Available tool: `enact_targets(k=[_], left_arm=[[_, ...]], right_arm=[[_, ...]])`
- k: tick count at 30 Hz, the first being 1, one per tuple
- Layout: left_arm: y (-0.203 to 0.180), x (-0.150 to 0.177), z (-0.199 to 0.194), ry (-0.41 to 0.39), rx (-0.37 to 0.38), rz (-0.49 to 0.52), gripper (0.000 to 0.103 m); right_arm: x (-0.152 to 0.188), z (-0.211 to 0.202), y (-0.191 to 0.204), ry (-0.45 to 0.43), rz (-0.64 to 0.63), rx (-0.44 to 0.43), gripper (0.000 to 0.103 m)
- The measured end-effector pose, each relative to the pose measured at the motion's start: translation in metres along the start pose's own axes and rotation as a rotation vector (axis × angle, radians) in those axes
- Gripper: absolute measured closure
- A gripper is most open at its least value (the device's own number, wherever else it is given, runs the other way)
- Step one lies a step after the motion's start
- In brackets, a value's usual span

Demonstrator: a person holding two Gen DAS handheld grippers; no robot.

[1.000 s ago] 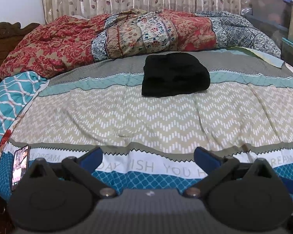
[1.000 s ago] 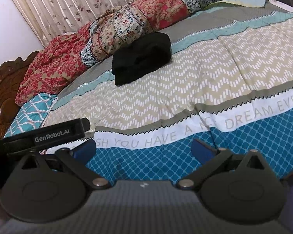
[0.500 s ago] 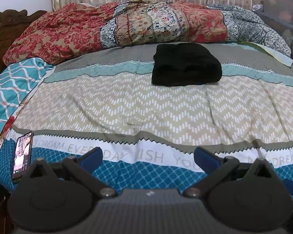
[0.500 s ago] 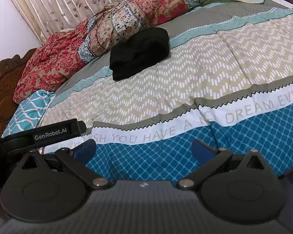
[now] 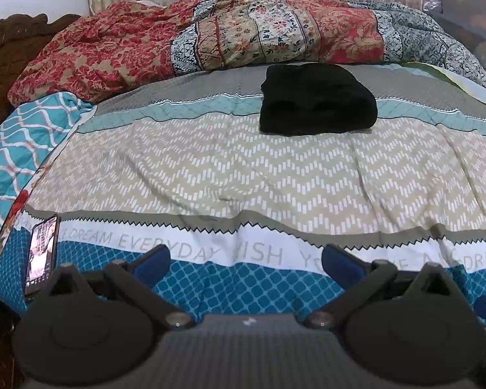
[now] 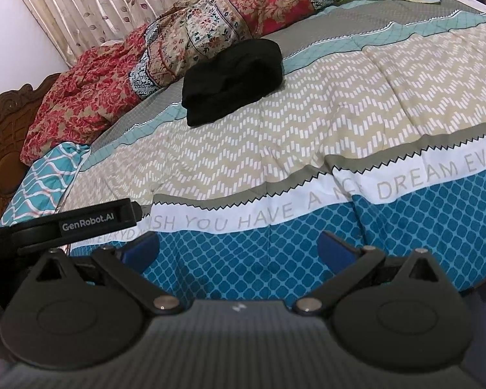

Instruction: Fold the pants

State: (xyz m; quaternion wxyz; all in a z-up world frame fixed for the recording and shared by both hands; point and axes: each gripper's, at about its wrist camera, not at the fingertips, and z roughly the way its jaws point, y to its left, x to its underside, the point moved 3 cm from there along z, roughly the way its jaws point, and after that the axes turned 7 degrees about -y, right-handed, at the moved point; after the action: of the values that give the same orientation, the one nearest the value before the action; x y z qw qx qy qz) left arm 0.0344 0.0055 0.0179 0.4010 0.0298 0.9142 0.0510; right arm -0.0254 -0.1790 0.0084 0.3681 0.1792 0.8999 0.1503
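Observation:
The black pants point(image 5: 317, 100) lie folded in a compact bundle on the far middle of the bed, on the grey and teal stripes; they also show in the right wrist view point(image 6: 233, 79). My left gripper point(image 5: 246, 261) is open and empty, held off the bed's near edge, far from the pants. My right gripper point(image 6: 238, 249) is open and empty too, off the same near edge. The left gripper's body point(image 6: 71, 223) shows at the left of the right wrist view.
The bed cover point(image 5: 243, 178) has chevron, white lettered and blue stripes. A crumpled floral quilt point(image 5: 210, 42) lies behind the pants. A phone point(image 5: 42, 253) lies at the near left corner. A teal pillow point(image 5: 16, 149) and wooden headboard point(image 6: 0, 149) are left. Storage boxes point(image 5: 466, 3) stand right.
Both grippers have drawn back and lifted a little from the bed, so more of its near edge shows. The pants have not moved. Both stay open.

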Motion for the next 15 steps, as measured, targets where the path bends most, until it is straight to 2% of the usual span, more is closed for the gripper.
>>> enact_targets(k=[15], left_arm=[[-0.0007, -0.0014, -0.0018, -0.017, -0.018, 0.03, 0.0]], right_arm=[[-0.0048, -0.0072, 0.0022, -0.057, -0.025, 0.015, 0.0]])
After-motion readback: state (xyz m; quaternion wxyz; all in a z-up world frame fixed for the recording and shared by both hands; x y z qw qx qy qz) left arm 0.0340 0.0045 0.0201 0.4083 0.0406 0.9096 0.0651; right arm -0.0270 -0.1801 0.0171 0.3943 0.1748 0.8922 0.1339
